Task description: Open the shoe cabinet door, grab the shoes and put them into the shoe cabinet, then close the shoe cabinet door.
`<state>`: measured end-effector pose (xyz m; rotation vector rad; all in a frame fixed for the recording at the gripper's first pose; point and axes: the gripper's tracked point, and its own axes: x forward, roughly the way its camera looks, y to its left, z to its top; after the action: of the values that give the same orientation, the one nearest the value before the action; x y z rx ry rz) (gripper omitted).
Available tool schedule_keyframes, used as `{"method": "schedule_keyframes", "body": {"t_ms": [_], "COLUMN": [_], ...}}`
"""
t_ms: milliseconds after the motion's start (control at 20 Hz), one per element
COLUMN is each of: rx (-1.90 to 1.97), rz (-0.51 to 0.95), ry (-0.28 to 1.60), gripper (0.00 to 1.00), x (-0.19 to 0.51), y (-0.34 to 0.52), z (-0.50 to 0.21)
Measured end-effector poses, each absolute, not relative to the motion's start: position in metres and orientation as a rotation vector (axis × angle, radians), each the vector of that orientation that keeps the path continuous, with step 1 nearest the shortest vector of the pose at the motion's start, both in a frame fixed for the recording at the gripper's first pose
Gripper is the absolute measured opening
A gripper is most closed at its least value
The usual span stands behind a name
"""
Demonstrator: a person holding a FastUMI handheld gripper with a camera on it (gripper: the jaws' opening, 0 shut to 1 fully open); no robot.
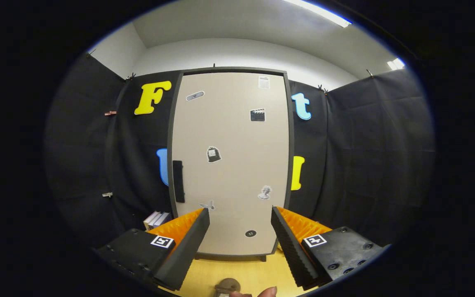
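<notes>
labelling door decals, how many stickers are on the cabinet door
7 on the shoe cabinet door: top left, top right, clapperboard, middle, lower right, by the left finger, round one low. Open gripper may hide more.

Even, bright overhead light — a ceiling strip light (318,11) and a second fixture (396,64) both blow out to white. The cabinet door (229,165) is evenly lit, no glare, stickers sharp. Black cloth walls (365,156) read dim, folds barely visible. Strong fisheye bowing at the door's edges. The gripper (240,214), fingers spread apart, is slightly soft — short shadow under the cabinet on the floor (245,274).
</notes>
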<state>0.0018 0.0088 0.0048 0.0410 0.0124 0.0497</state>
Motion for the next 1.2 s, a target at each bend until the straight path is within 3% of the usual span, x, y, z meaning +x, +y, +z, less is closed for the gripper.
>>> {"method": "schedule_keyframes", "body": {"t_ms": [400, 900, 1100, 1200], "rx": [0.107, 0.081, 0.095, 0.093], "rz": [0.172, 0.135, 0.114, 0.087], "ry": [-0.026, 0.035, 0.052, 0.079], "gripper": [0.98, 0.98, 0.81, 0.66], "x": [0.048, 0.119, 0.139, 0.139], "y": [0.084, 0.121, 0.126, 0.123], "z": [0.025, -0.011, -0.02, -0.027]}}
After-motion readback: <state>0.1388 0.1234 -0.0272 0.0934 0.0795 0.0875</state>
